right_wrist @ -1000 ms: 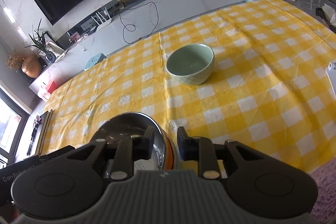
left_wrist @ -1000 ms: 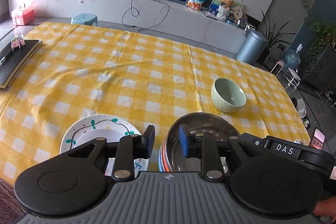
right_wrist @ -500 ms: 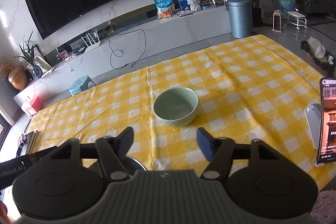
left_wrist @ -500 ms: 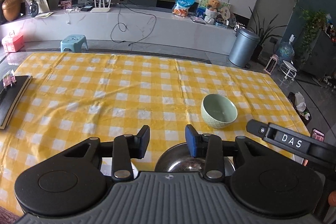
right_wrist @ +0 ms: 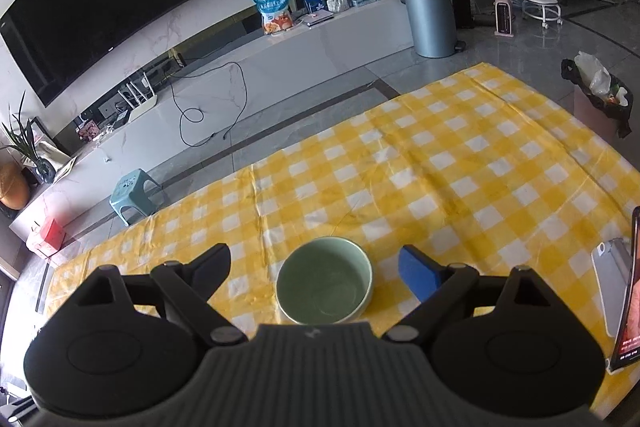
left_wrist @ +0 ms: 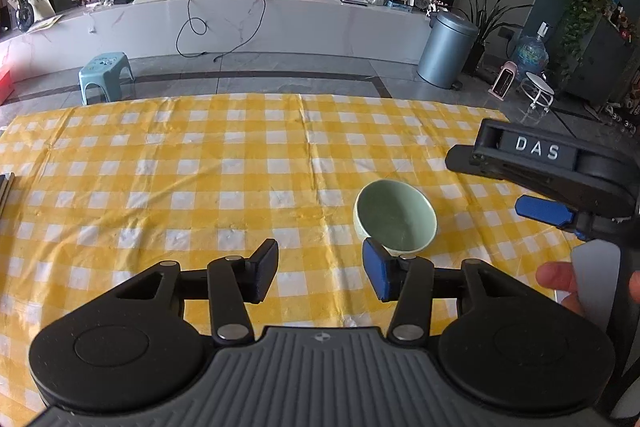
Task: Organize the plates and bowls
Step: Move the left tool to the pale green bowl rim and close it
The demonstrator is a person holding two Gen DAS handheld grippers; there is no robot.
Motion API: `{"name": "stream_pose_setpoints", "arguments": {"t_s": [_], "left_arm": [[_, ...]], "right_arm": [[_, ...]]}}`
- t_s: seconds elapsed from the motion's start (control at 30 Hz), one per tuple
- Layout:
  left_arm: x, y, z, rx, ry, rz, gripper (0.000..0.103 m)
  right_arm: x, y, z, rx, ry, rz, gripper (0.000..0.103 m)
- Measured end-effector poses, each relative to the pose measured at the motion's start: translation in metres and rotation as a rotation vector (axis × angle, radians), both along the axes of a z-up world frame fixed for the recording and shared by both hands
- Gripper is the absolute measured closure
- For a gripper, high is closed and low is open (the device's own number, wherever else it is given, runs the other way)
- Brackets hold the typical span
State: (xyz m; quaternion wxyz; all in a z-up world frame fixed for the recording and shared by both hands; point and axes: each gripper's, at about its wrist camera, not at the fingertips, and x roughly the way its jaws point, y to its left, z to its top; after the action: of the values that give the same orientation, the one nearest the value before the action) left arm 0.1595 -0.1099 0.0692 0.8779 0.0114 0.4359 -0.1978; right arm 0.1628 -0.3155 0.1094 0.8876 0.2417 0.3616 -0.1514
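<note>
On the yellow-and-white checked tablecloth (right_wrist: 460, 163), the pale green ceramic bowl (right_wrist: 325, 279) sits low centre between the wide-spread, empty right gripper (right_wrist: 316, 267), apparently approaching to grasp its rim, while the left gripper (left_wrist: 320, 269) hovers part-open and empty.

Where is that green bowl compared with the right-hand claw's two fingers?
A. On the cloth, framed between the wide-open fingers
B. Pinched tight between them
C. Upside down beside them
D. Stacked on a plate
A: in the right wrist view the green bowl sits upright on the checked tablecloth, framed by the open right gripper, which grips nothing.
</note>
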Motion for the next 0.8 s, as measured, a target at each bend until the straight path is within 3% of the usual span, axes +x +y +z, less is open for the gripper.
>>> {"name": "stream_pose_setpoints", "arguments": {"t_s": [0.27, 0.33, 0.4, 0.53, 0.8], "left_arm": [[0.031, -0.019, -0.028, 0.024, 0.086, -0.014, 0.047], [0.037, -0.026, -0.034, 0.025, 0.106, -0.022, 0.047], [0.043, -0.032, -0.038, 0.02, 0.119, -0.036, 0.047], [0.057, -0.044, -0.044, -0.009, 0.151, -0.056, 0.047], [0.081, -0.053, -0.057, -0.026, 0.184, -0.039, 0.047]], "right_arm": [[0.012, -0.026, -0.05, 0.0, 0.115, -0.021, 0.031], [0.014, -0.033, -0.055, 0.011, 0.116, -0.027, 0.034], [0.016, -0.037, -0.06, 0.043, 0.116, -0.024, 0.043], [0.022, -0.043, -0.065, 0.1, 0.119, -0.016, 0.054], [0.036, -0.05, -0.078, 0.136, 0.157, -0.02, 0.074]]}}
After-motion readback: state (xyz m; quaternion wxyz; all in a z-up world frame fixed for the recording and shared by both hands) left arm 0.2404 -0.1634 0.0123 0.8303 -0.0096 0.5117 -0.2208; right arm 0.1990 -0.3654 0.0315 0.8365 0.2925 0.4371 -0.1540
